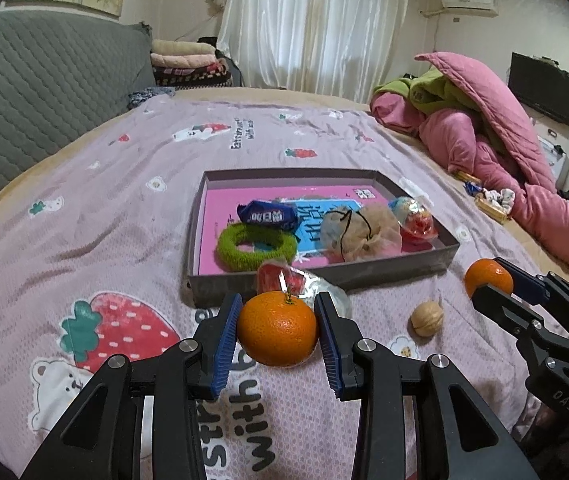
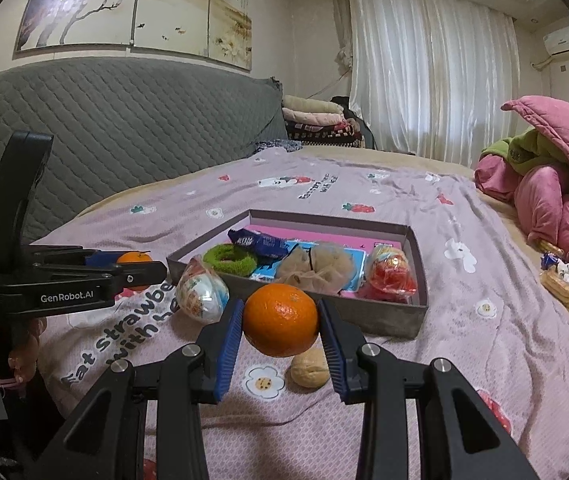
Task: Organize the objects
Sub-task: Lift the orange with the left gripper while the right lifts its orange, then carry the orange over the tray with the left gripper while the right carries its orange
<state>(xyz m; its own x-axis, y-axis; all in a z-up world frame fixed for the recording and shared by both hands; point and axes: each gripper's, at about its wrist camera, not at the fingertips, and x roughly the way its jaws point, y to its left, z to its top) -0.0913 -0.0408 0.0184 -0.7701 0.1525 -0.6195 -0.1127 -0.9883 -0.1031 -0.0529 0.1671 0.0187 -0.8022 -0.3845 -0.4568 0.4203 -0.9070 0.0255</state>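
clearly "GenRobot.AI" marks the left tool (image 2: 140, 270).

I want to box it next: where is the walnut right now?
The walnut lies on the bedspread outside the box, near its front right corner, just below the orange in the right gripper.

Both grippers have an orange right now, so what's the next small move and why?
Probably carry the left gripper forward and set its orange into the gray box. Both jaws are shut on oranges, the right gripper on the second orange; bare pink floor shows near the box's left wall. The walnut waits on the bedspread.
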